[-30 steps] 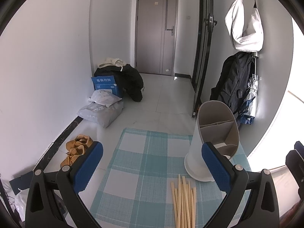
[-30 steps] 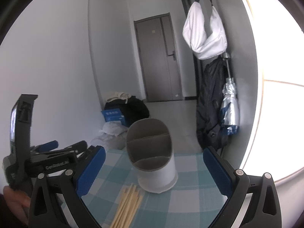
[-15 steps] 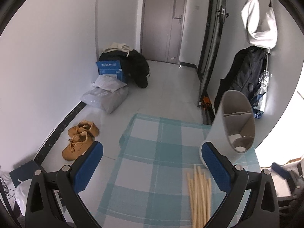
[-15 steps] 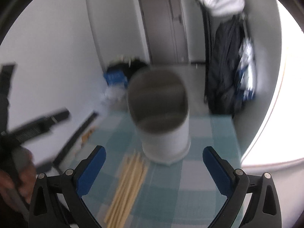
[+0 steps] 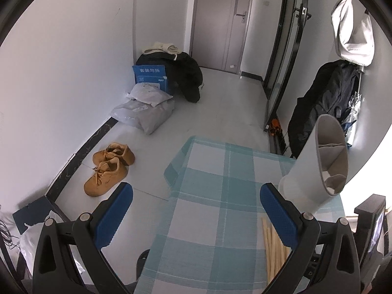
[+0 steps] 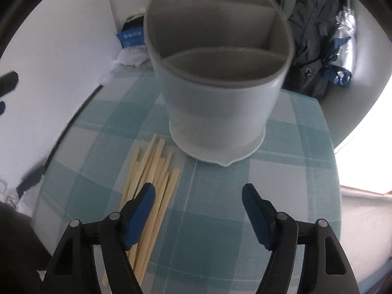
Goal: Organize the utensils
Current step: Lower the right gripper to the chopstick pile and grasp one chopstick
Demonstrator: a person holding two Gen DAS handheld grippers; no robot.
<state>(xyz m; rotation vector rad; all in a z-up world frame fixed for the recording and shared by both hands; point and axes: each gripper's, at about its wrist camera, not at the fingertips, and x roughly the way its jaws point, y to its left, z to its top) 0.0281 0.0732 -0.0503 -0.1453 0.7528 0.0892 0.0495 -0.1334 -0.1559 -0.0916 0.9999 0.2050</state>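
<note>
Right wrist: smooth divided holder, slim wooden chopsticks

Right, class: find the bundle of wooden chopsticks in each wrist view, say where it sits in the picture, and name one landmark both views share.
Left wrist view: the chopsticks lie at the lower right, partly behind the gripper's right finger.
Right wrist view: the chopsticks lie left of centre, running toward the bottom edge, just left of the holder's base.
Shared landmark: the white utensil holder on the checked cloth.
</note>
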